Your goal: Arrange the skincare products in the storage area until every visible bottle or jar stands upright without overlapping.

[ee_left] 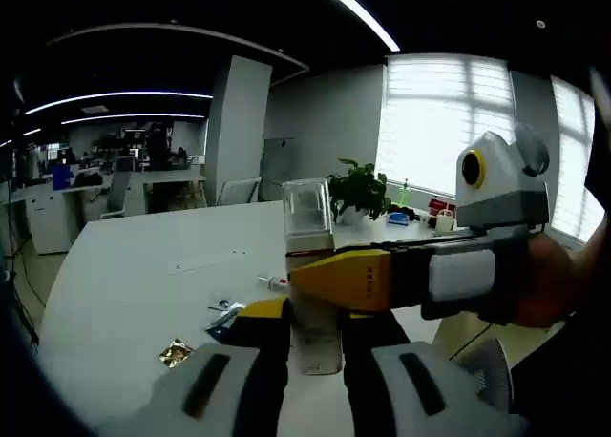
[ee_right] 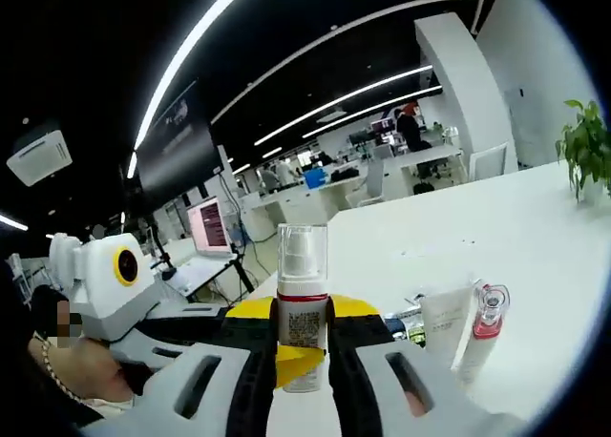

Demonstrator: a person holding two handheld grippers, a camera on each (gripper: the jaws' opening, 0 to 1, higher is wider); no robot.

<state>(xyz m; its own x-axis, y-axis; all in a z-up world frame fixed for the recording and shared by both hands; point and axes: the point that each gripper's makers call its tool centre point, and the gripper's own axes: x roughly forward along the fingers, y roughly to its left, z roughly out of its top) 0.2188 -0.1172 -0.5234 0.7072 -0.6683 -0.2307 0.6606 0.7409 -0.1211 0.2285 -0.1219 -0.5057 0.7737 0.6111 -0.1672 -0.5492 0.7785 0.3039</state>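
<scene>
White table (ee_left: 143,284) lying under scattered bits; gold foil wrapper (ee_left: 176,352) sitting near its edge. Potted plant (ee_left: 360,189) standing by the bright window (ee_left: 434,122). Pink-lit monitor (ee_right: 210,225) glowing beyond.

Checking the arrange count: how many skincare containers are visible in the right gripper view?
3: a pump bottle upright between the right claw jaws, a white tube right of it, and a pink-collared bottle beside the tube. Others may be hidden.
</scene>
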